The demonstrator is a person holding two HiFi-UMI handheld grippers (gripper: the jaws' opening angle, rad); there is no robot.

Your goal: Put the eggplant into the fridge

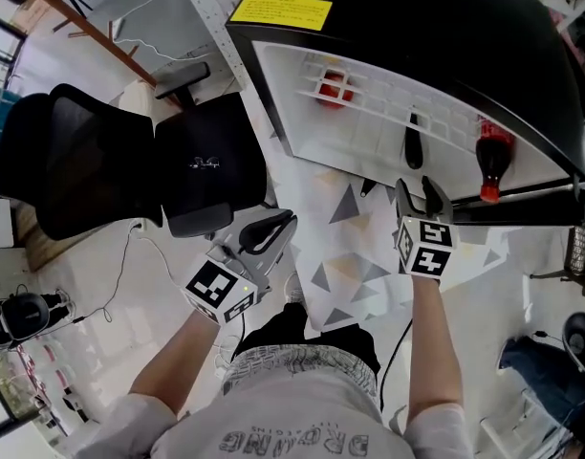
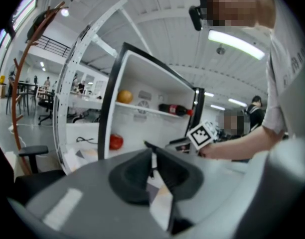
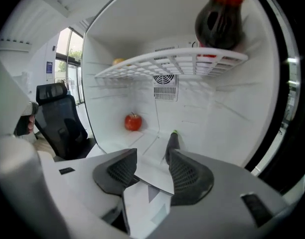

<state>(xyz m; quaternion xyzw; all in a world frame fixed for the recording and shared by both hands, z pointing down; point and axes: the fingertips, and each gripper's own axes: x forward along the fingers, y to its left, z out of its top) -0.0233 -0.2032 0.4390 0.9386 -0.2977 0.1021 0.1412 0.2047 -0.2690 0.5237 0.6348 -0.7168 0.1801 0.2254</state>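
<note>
The dark purple eggplant (image 1: 413, 147) (image 3: 172, 143) lies on the white floor of the open fridge (image 1: 522, 65), its green stem end pointing toward the back wall. My right gripper (image 1: 423, 197) (image 3: 152, 167) is at the fridge mouth, just short of the eggplant. Its jaws are open with nothing between them. My left gripper (image 1: 271, 229) (image 2: 153, 164) hangs lower and to the left, outside the fridge. Its jaws are closed together and hold nothing.
Inside the fridge a red fruit (image 1: 334, 90) (image 3: 133, 121) sits on the floor. A cola bottle (image 1: 491, 161) (image 3: 223, 14) and a yellow fruit (image 2: 124, 96) lie on the wire shelf (image 3: 177, 61). A black office chair (image 1: 130, 161) stands at the left, and a patterned mat (image 1: 359, 266) lies below.
</note>
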